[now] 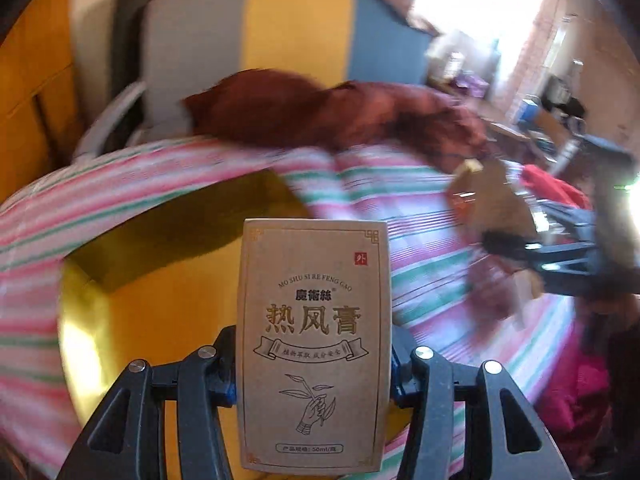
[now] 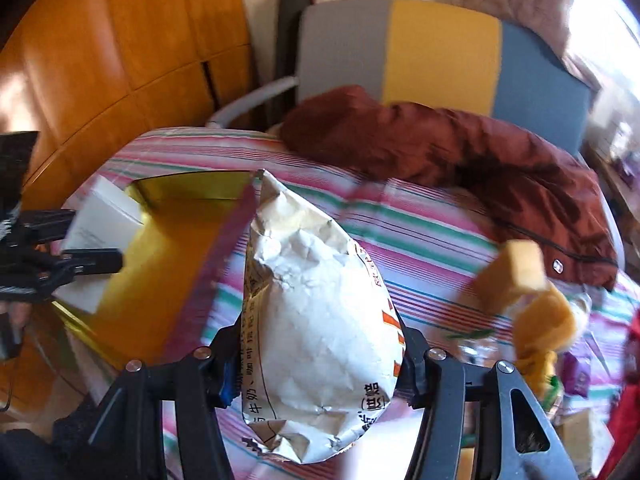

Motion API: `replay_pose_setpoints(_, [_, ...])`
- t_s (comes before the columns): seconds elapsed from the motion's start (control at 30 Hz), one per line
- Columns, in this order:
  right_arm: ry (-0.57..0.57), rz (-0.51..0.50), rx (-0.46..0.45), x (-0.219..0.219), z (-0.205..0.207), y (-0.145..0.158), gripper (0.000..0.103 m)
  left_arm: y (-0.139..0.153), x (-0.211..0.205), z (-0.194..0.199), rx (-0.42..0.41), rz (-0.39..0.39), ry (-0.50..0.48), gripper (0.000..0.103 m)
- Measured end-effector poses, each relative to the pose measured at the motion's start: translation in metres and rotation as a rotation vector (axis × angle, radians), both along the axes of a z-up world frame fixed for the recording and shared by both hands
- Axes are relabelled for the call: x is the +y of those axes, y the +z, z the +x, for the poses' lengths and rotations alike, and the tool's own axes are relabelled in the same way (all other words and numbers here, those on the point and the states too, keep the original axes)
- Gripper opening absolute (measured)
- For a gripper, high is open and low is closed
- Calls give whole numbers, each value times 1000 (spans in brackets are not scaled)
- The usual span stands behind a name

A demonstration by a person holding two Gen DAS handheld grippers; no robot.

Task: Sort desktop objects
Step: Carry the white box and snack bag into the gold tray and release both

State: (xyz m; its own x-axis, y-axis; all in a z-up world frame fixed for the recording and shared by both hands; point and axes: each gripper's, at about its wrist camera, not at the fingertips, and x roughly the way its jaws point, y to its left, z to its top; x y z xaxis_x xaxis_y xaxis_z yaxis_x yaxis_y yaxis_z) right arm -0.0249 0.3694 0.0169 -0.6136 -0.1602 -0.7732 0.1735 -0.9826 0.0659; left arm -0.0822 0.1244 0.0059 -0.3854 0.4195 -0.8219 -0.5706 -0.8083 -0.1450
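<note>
striped cloth in pink, green and white (image 2: 420, 240) covers the tabletop, and behind it stands a padded chair back in grey, yellow and blue panels (image 2: 436, 44). a rust-brown padded jacket (image 2: 460, 152) lies bunched along the far edge of the cloth. orange wooden panelling (image 2: 100, 52) fills the left of the room, and strong daylight burns out the upper right.

an open box with a shiny gold lining (image 2: 168, 264) sits on the cloth at the left. in the left wrist view the left hand-held gripper (image 1: 314, 384) is clamped on a tall kraft-brown carton printed with chinese characters and a line drawing of a hand with a sprig (image 1: 314, 340), held upright just in front of the gold box (image 1: 132, 320). the right wrist view shows that same carton's white back (image 2: 100, 236) over the box's near left corner.

the right hand-held gripper (image 2: 320, 372) squeezes a crumpled white foil snack bag with orange and black print (image 2: 320, 300), raised above the cloth just right of the gold box.

to the right lie a pale yellow block (image 2: 516, 268), blurred, some mustard-yellow cloth (image 2: 548, 320), a small purple packet (image 2: 576, 372) and something red (image 2: 632, 344) at the edge.
</note>
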Motion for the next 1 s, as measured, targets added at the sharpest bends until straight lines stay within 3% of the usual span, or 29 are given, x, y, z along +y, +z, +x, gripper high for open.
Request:
replay_pose_setpoints(0.07, [15,-13,-8,-16,-4,0,59,-9,-23,-2,-17,-12,41,52])
replay_pose_setpoints(0.27, [-5,-226,-80,-37,-27,-4,59,-30,-65,-4,-40,-3,140,52])
replay_pose_setpoints(0.4, [3,-271,-116,-71,-45,-8,59,-39,-78,-16,-19,-29,198,52])
replay_pose_setpoints(0.5, [-58,-356,-141,-92,-66,-15,63,-40,-89,-25,-9,-39,266,64])
replay_pose_setpoints(0.57, [-71,-425,-155,-99,-72,-18,79,-35,-99,-27,14,-20,308,73])
replay_pose_setpoints(0.63, [-65,-492,-167,-106,-73,-17,82,-32,-108,-24,39,-6,342,79])
replay_pose_setpoints(0.8, [-57,-445,-168,-117,-56,-17,83,-30,-126,-6,55,1,381,79])
replay_pose_setpoints(1.0, [-86,-317,-128,-112,-15,-20,87,-29,-129,21,59,50,394,75])
